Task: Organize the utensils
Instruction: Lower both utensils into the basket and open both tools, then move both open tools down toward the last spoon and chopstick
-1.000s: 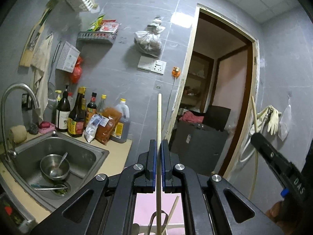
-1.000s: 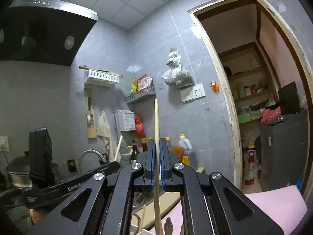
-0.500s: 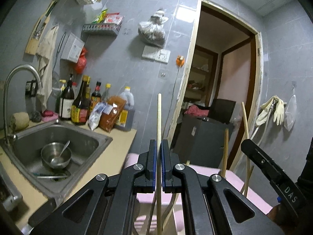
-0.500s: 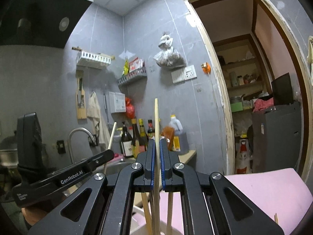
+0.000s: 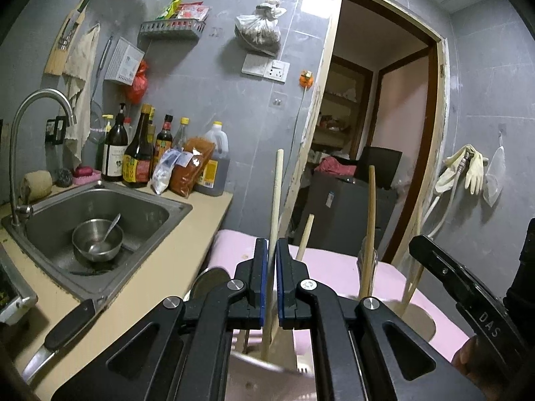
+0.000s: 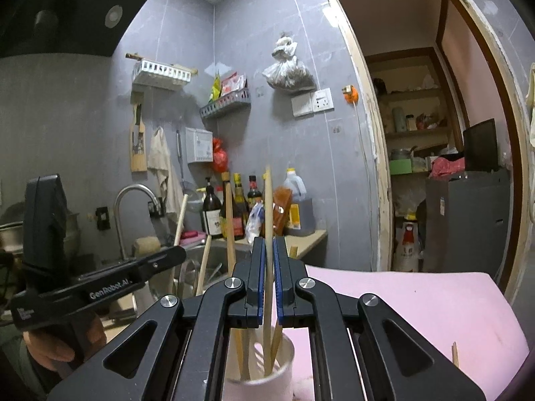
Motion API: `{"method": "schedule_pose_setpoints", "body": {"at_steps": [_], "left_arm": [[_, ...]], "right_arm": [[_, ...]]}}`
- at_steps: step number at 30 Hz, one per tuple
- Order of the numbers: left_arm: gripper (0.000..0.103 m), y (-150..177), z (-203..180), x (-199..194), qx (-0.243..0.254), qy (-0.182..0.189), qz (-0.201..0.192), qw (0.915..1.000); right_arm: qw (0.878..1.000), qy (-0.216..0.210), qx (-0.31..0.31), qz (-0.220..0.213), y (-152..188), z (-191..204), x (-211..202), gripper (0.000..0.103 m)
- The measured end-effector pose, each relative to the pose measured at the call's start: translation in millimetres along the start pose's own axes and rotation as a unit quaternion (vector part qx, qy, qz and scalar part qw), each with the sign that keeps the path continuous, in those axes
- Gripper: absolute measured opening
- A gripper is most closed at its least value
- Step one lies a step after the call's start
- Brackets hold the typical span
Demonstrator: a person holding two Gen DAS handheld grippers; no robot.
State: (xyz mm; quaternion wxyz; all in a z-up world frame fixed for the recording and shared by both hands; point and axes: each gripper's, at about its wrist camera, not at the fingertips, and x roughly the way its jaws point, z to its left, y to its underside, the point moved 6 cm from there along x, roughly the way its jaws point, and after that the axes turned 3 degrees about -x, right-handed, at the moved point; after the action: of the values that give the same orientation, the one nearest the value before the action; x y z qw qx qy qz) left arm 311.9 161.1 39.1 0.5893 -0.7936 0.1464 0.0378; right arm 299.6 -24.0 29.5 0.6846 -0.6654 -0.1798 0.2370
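Observation:
My left gripper [image 5: 271, 244] is shut on an upright wooden chopstick [image 5: 277, 193]; the stick's lower end reaches down to a blurred cup rim under the jaws. My right gripper [image 6: 266, 244] is shut on another upright chopstick [image 6: 267, 200], and that one's lower end stands inside the white cup [image 6: 287, 351] on the pink mat [image 6: 401, 300]. Several other chopsticks [image 6: 230, 220] and a pale slotted utensil lean in the cup. Each gripper shows in the other's view: the left gripper [image 6: 174, 255] with a hand on it, the right gripper [image 5: 414, 244] at the right edge.
Left of the mat is a steel sink [image 5: 157, 214] holding a bowl with a spoon [image 5: 97, 240]. A black-handled knife [image 5: 67, 330] lies at the counter's near edge. Sauce bottles [image 5: 140, 153] line the wall, a faucet [image 5: 20, 153] arches at far left, and a doorway [image 5: 384, 133] opens behind.
Both grippers have sunk with their chopsticks. The cup, its other chopsticks and the pink mat have come up into view, and the right stick's lower end now sits inside the cup.

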Motion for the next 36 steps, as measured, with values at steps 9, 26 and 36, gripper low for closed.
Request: {"method": "schedule_pose_setpoints", "body": {"at_steps": [9, 26, 36], "left_arm": [[0.006, 4.7, -6.1, -10.9, -0.001, 0.010, 0.013, 0.9999], [0.055, -23.8, -53.8, -39.3, 0.013, 0.024, -0.027, 0.9993], [0.094, -18.6, -97.2, -41.7, 0.038, 0.043, -0.037, 0.9977]], "right_arm": [[1.000, -0.008, 0.001, 0.008, 0.1, -1.2, -11.1, 0.009], [0.998, 0.009, -0.007, -0.057, -42.6, -23.8, -59.2, 0.050], [0.996, 0.053, -0.006, -0.065, -51.6, -69.2, -97.6, 0.094]]}}
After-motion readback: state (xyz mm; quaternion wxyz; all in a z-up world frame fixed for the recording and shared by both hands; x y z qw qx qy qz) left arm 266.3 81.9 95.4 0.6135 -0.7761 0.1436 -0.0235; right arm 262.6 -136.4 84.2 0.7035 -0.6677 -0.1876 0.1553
